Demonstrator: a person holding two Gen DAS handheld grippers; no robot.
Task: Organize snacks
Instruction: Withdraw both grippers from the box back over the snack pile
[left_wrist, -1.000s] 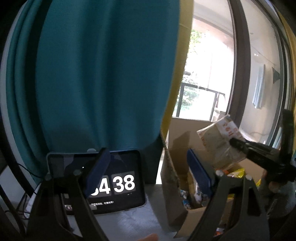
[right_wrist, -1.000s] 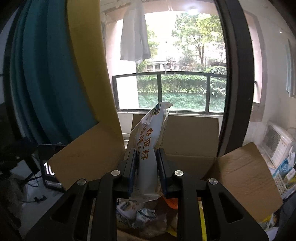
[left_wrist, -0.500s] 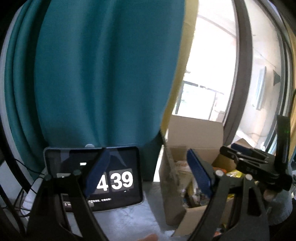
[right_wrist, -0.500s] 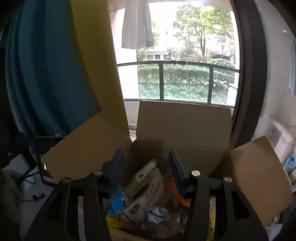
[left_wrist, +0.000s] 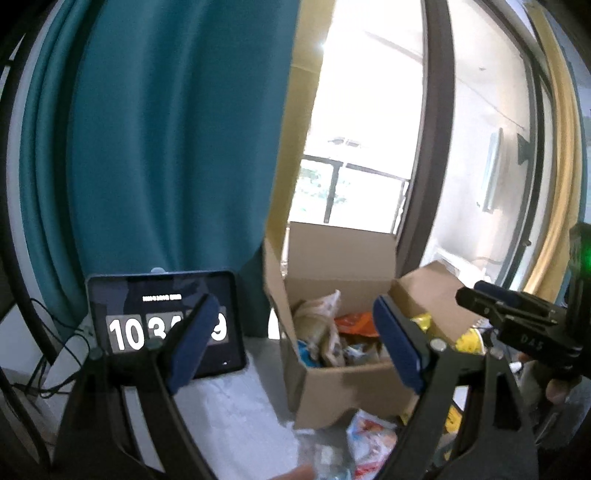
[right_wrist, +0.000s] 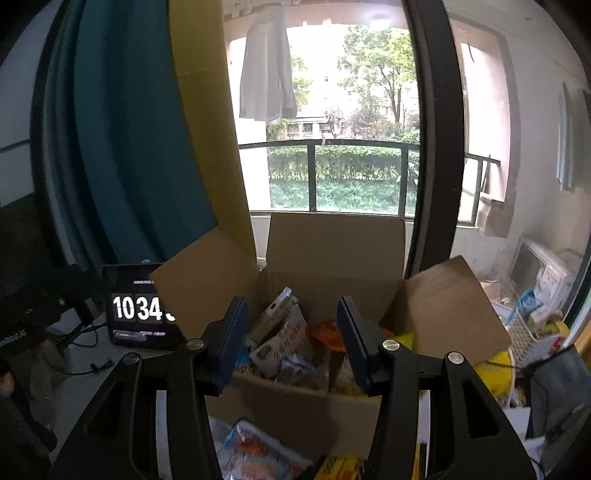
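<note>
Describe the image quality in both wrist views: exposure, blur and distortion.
Left wrist view: the window is blown out white, the snack packets at the bottom are motion-blurred, and the teal curtain bows from fisheye distortion. Right wrist view: exposure is balanced, the trees and railing outside read clearly, though the cardboard box contents are slightly soft and the door frame curves.

Setting: a home, room beside a balcony. Teal curtain (right_wrist: 122, 147), balcony railing (right_wrist: 351, 147) with garden beyond, white shirt (right_wrist: 267, 74) hanging outside, cardboard box (right_wrist: 332, 251) holding snack packets.
</note>
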